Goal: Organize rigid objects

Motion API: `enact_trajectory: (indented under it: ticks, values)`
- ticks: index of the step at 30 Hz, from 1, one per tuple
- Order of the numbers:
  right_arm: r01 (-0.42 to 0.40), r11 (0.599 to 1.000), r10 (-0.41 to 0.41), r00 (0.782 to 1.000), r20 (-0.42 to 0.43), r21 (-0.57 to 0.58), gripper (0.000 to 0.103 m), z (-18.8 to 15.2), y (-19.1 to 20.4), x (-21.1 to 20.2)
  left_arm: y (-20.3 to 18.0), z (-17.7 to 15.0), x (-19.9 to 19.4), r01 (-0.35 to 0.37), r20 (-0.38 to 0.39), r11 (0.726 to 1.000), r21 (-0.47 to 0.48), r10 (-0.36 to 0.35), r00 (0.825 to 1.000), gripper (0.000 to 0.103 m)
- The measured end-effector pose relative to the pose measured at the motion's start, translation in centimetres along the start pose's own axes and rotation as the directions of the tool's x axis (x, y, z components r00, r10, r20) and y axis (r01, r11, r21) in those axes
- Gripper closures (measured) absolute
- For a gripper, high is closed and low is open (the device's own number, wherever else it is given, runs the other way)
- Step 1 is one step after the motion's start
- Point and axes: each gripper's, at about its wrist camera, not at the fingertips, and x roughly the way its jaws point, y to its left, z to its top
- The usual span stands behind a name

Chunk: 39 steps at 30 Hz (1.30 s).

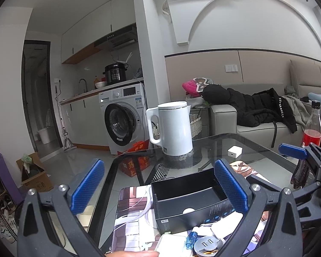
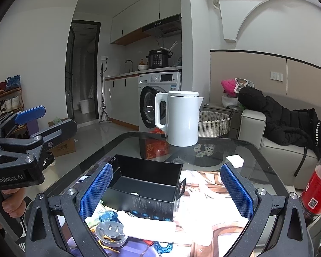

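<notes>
Both the left gripper [image 1: 160, 187] and the right gripper [image 2: 165, 189] are held wide open with nothing between the blue pads. An open black box [image 2: 145, 184] is seen just ahead of them on the glass table [image 2: 256, 150], with small gadgets [image 2: 117, 229] piled just in front of it. A white kettle [image 2: 182, 118] is stood farther back and a red bottle [image 2: 314, 192] at the right edge.
</notes>
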Motion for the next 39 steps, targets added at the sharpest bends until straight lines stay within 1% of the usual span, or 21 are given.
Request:
enact_trajectory:
  ticks: [6,10,13,16,19,22,23,24,25,26,28,29,30,31,32,33,34,35,37,38,39]
  values:
    - [0.003,1.0,-0.003,1.0,0.007,-0.003,0.0,0.2,-0.2,0.0,0.4,0.0,0.7,0.025,-0.049,1.0,-0.003,-0.025,0.999,0.0]
    - [0.003,1.0,-0.003,1.0,-0.01,-0.006,0.0,0.2,-0.3,0.4,0.5,-0.4,1.7,0.029,-0.124,1.0,0.008,-0.028,0.992,0.0]
    - [0.002,1.0,-0.003,0.998,-0.062,-0.025,0.0,-0.1,-0.2,1.4,0.6,-1.2,2.7,0.033,-0.197,0.999,0.009,-0.03,0.98,0.0]
    - [0.005,0.999,-0.011,0.989,-0.147,-0.042,0.0,-0.7,-0.2,3.0,0.4,-2.2,3.9,0.032,-0.281,0.999,0.026,-0.023,0.959,0.0]
    - [0.007,0.999,-0.015,0.973,-0.23,-0.035,0.0,-1.7,-0.6,4.6,0.2,-3.4,5.4,0.038,-0.381,0.999,0.038,-0.02,0.924,0.0]
    - [-0.001,1.0,-0.007,0.953,-0.302,-0.028,0.0,-2.7,-0.9,6.1,0.3,-5.1,7.0,0.058,-0.486,0.998,0.03,-0.036,0.873,0.0]
    - [0.0,1.0,-0.008,0.947,-0.321,-0.025,0.0,-3.0,-1.0,6.5,0.3,-5.6,7.2,0.061,-0.503,0.998,0.02,-0.043,0.863,0.0]
    - [-0.003,1.0,-0.002,0.94,-0.342,-0.015,0.0,-3.3,-1.1,6.8,0.2,-6.1,7.7,0.073,-0.531,0.997,0.011,-0.056,0.846,0.0]
    - [-0.009,1.0,0.007,0.933,-0.36,-0.004,0.0,-3.6,-1.2,7.2,0.1,-6.6,8.2,0.096,-0.579,0.995,0.01,-0.072,0.812,0.0]
    - [-0.014,1.0,0.013,0.928,-0.372,0.0,0.0,-3.8,-1.2,7.3,0.1,-6.9,8.5,0.112,-0.601,0.994,0.001,-0.089,0.794,0.0]
    - [-0.055,0.998,0.049,0.904,-0.425,-0.003,0.0,-4.2,-0.9,8.1,0.3,-7.4,8.7,0.134,-0.608,0.991,-0.015,-0.115,0.786,0.0]
    - [-0.13,0.992,0.117,0.885,-0.45,0.002,0.0,-4.2,-0.8,8.4,0.3,-8.0,9.0,0.111,-0.628,0.994,0.016,-0.076,0.775,0.0]
    - [-0.152,0.988,0.14,0.891,-0.432,0.007,0.0,-4.2,-0.8,8.2,0.6,-8.2,9.1,0.096,-0.644,0.995,0.034,-0.052,0.763,0.0]
    - [-0.151,0.988,0.131,0.894,-0.428,-0.013,0.0,-4.3,-0.8,8.3,0.8,-8.5,9.2,0.1,-0.652,0.994,0.036,-0.052,0.757,0.0]
    - [-0.151,0.987,0.107,0.882,-0.459,-0.06,0.0,-4.6,-0.6,9.0,1.2,-8.4,9.0,0.115,-0.656,0.993,0.026,-0.069,0.752,0.0]
    - [-0.17,0.983,0.115,0.868,-0.482,-0.071,0.0,-4.8,-0.7,9.4,1.4,-8.4,9.0,0.129,-0.661,0.992,0.016,-0.086,0.745,0.0]
    - [-0.187,0.981,0.137,0.862,-0.487,-0.054,0.0,-4.9,-1.1,9.5,1.5,-8.5,9.0,0.151,-0.676,0.989,0.008,-0.106,0.729,0.0]
    - [-0.208,0.976,0.151,0.855,-0.497,-0.062,0.0,-4.7,-1.2,9.5,1.6,-8.6,9.1,0.153,-0.684,0.988,0.007,-0.107,0.722,0.0]
    - [-0.22,0.969,0.134,0.856,-0.499,-0.117,0.0,-4.7,-0.9,9.5,1.6,-9.2,9.2,0.143,-0.704,0.99,0.007,-0.097,0.704,0.001]
    - [-0.223,0.966,0.13,0.856,-0.5,-0.13,0.0,-4.7,-0.8,9.5,1.3,-9.6,9.4,0.155,-0.717,0.988,0.01,-0.101,0.689,0.001]
    - [-0.241,0.962,0.146,0.849,-0.508,-0.127,0.0,-4.8,-0.6,9.5,0.9,-9.9,9.7,0.162,-0.727,0.987,0.022,-0.096,0.68,0.001]
